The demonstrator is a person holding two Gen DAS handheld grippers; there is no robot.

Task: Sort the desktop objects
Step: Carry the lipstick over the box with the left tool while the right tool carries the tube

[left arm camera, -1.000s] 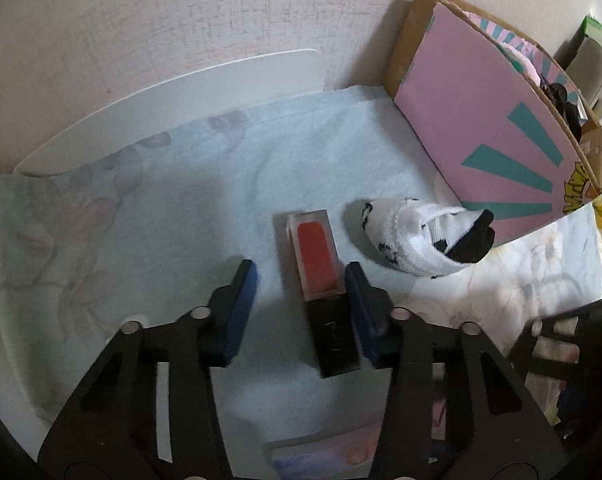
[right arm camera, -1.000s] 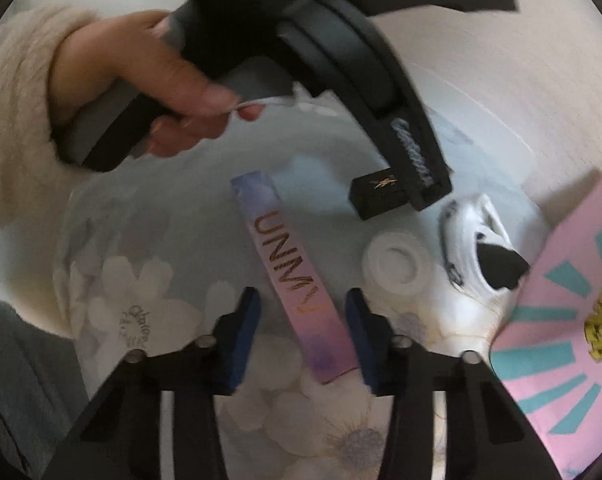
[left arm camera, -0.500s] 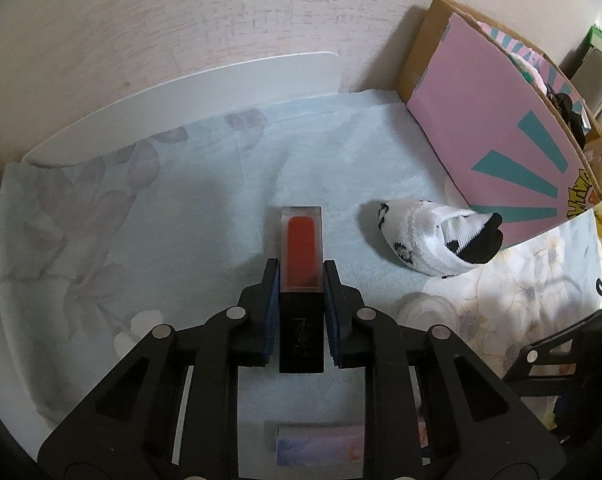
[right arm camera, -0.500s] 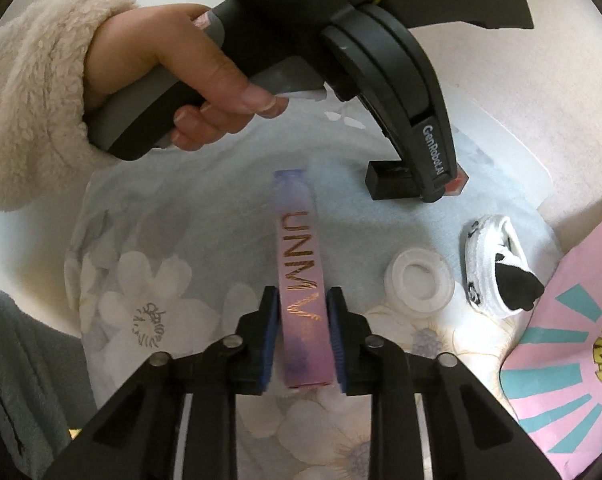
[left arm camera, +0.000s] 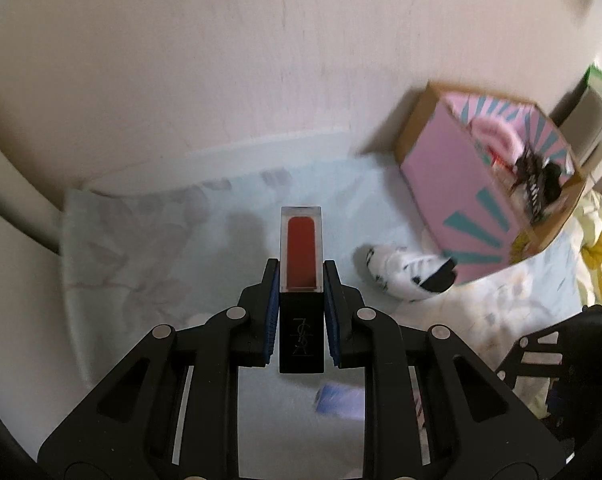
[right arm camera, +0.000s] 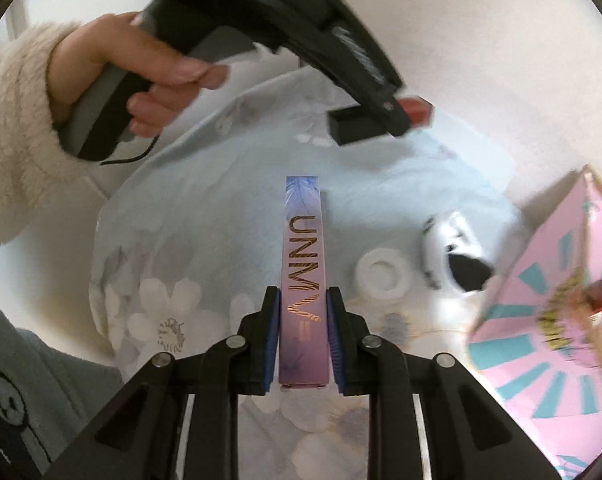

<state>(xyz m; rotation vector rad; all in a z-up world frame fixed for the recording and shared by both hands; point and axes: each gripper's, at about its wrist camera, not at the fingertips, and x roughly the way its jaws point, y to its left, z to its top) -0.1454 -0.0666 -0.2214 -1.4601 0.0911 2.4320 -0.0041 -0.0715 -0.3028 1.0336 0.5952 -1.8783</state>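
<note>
My left gripper (left arm camera: 301,280) is shut on a black lipstick with a clear red-filled end (left arm camera: 301,256) and holds it lifted above the floral cloth; it also shows in the right wrist view (right arm camera: 375,120). My right gripper (right arm camera: 303,304) is shut on a long purple-pink UNNY box (right arm camera: 304,272), lifted off the cloth. A white and black sock (left arm camera: 409,274) lies on the cloth beside the pink and teal cardboard box (left arm camera: 473,208). A white round lid (right arm camera: 381,274) lies next to the sock (right arm camera: 453,256).
The pale blue floral cloth (left arm camera: 161,256) covers a white table against a beige wall. The pink box (right arm camera: 553,320) holds several items and stands at the right. The person's hand and fuzzy sleeve (right arm camera: 29,120) hold the left gripper's handle.
Both grippers closed on their objects, then lifted them off the cloth. The left gripper has risen and tilted up with the lipstick; the right has raised the UNNY box.
</note>
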